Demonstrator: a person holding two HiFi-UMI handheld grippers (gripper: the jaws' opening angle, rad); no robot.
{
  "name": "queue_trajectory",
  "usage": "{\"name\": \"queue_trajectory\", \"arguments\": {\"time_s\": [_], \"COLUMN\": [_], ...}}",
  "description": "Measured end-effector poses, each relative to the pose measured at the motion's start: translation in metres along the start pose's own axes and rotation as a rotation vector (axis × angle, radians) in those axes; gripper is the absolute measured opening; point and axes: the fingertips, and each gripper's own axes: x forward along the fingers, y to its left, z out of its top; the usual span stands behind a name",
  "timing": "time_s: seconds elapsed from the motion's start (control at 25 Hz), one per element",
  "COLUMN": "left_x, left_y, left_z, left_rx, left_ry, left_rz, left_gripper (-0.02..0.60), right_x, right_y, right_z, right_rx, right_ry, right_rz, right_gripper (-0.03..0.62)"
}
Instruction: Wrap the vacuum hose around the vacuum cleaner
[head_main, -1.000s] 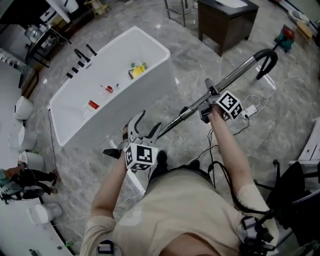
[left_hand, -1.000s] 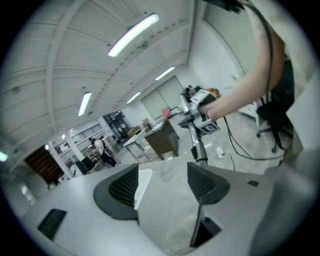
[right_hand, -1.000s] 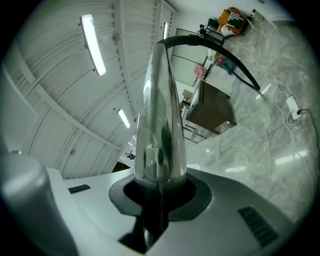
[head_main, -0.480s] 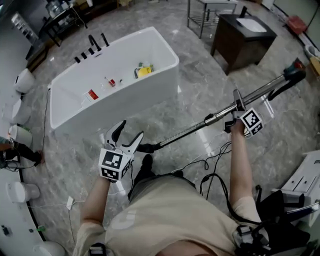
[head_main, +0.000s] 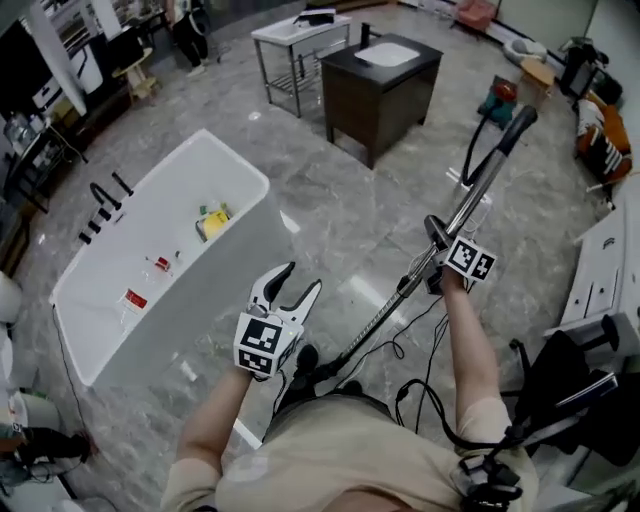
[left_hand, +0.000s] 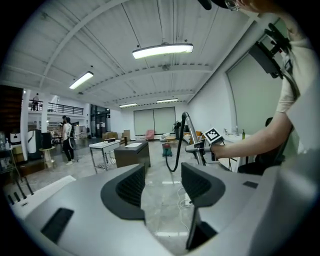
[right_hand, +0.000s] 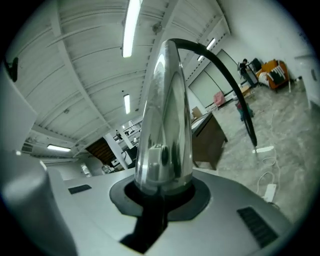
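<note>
The wand has swung round ahead of my right gripper, which is clamped on it to steer, while my left gripper's empty jaws have been narrowing, free for the hose.

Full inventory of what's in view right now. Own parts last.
bathtub: one, white, head view's left
cabinet: one, dark with white sink top, upper centre
table: one, white top on metal frame, left of the cabinet
vacuum cleaner: one, red and teal, upper right
hose: one, black, curving down from the wand's far end
wand: one, chrome, slanting, in the right gripper
cables: several, black and white, near the person's feet
bystander: one, far background
left gripper: white, jaws apart, just been closing, nothing between them
right gripper: white, jaws shut on the wand
</note>
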Motion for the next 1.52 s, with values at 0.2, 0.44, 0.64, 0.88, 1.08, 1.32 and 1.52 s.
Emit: {"name": "queue_trajectory", "arguments": {"time_s": [0.2, 0.44, 0.64, 0.88, 1.08, 1.32, 1.52], "left_x": [0.042, 0.049, 0.036, 0.037, 0.043, 0.058, 0.091], "left_y": [0.025, 0.070, 0.113, 0.156, 0.167, 0.187, 0.194], "left_z": [-0.022, -0.074, -0.107, -0.120, -0.110, -0.122, -0.128], "left_rx": [0.029, 0.028, -0.006, -0.053, -0.091, -0.131, -0.146], "left_ry": [0.043, 0.163, 0.204, 0.218, 0.168, 0.195, 0.238], "left_rz": [-0.076, -0.190, -0.191, -0.192, -0.198, -0.183, -0.168], "left_gripper": [0.003, 0.003, 0.003, 0.003, 0.003, 0.003, 0.003], "right_x": [-0.007, -0.018, -0.028, -0.042, -0.056, -0.038, -0.018], "right_y": [-0.039, -0.059, -0.070, -0.060, -0.046, -0.043, -0.058], "right_z": [0.013, -0.012, -0.035, -0.083, -0.135, -0.181, -0.192], "right_rx": [-0.172, -0.335, -0.467, -0.488, -0.429, -0.354, -0.310], "right_ry": [0.045, 0.188, 0.294, 0.518, 0.690, 0.802, 0.815], "right_rz": [-0.157, -0.311, -0.441, -0.460, -0.435, -0.390, -0.375], "right_gripper": [0.063, 0.063, 0.063, 0.063, 0.064, 0.066, 0.064]}}
